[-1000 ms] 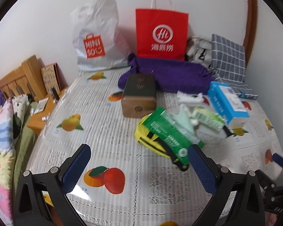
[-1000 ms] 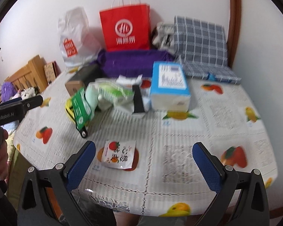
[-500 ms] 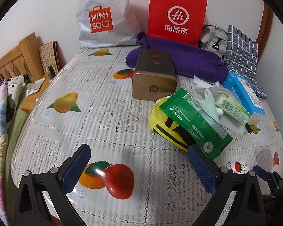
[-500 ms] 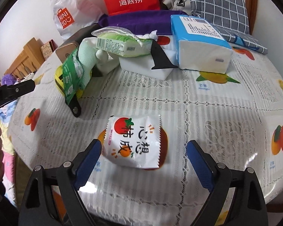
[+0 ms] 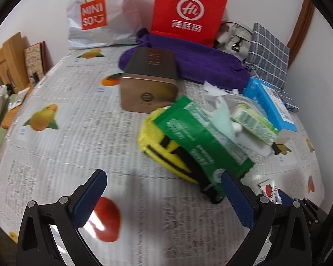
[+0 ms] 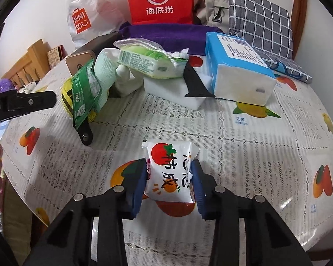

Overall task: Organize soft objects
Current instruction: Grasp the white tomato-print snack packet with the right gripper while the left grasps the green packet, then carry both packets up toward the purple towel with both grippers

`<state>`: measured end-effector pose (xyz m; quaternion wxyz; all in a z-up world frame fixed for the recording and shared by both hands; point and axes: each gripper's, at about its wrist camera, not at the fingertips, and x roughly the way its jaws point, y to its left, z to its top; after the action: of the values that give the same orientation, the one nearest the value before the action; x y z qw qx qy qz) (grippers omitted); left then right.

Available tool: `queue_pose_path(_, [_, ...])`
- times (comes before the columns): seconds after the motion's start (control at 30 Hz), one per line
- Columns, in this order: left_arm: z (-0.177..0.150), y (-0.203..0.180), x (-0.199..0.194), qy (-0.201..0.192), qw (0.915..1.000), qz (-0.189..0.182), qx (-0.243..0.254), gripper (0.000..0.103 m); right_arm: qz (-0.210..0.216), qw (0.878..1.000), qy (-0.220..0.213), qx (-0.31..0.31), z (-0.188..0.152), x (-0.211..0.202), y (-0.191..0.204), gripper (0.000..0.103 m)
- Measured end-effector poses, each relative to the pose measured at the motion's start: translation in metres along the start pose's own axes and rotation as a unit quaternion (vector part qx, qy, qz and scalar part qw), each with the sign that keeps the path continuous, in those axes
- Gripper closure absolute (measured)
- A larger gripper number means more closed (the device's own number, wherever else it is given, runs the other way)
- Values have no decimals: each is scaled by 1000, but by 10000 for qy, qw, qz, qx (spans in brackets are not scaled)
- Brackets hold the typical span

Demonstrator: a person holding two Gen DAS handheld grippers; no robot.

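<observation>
The right gripper (image 6: 169, 177) is closing on the snack packet (image 6: 169, 173) at the table's (image 6: 266, 155) near edge, pads touching its sides. It looks light, puffy and crinkly; hold mid-body, gently. The left gripper (image 5: 164, 196) hangs wide, empty.

A snack packet (image 6: 169, 174) lay at the table's (image 6: 266, 155) near edge. Behind it sat a heap of packets (image 6: 148, 63), a tissue pack (image 6: 237, 66) to its right, a tin (image 5: 149, 84) left, bags (image 6: 159, 0) behind.
</observation>
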<state>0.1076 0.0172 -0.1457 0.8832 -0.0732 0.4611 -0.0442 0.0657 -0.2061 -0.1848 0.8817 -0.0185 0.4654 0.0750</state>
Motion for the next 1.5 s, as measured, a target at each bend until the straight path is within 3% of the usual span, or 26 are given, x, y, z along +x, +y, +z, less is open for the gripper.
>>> queue_pose_path(0.43, [23,-30,20,69,9984,-327,-456,2,-323,9990,-143,262,8,-17,-52,64])
queue_pose_path(0.5, [26,-32,24,94,9975,-402,-567,12,-365,9986,-179,349,9,-19,-63,64])
queue_pose_path(0.6, [28,-32,33,154,9957,-474,-778,18,-372,9979,-190,488,10,-18,-75,64])
queue_pose_path(0.73, [27,-36,36,139,9970,-328,-685,33,-390,9976,-138,562,7,-14,-84,63])
queue_pose_path(0.8, [28,-35,33,93,9971,-406,-631,51,-362,9975,-105,599,6,-12,-87,63])
queue_pose_path(0.87, [28,-37,26,68,9974,-478,-543,59,-364,9974,-100,617,5,-11,-89,63])
queue_pose_path(1.2, [24,-26,-2,-84,9985,-392,-370,63,-376,9968,-193,684,1,-22,-87,63])
queue_pose_path(1.5, [18,24,-31,-102,9971,425,-617,63,-493,9960,-307,684,-4,-38,-88,63])
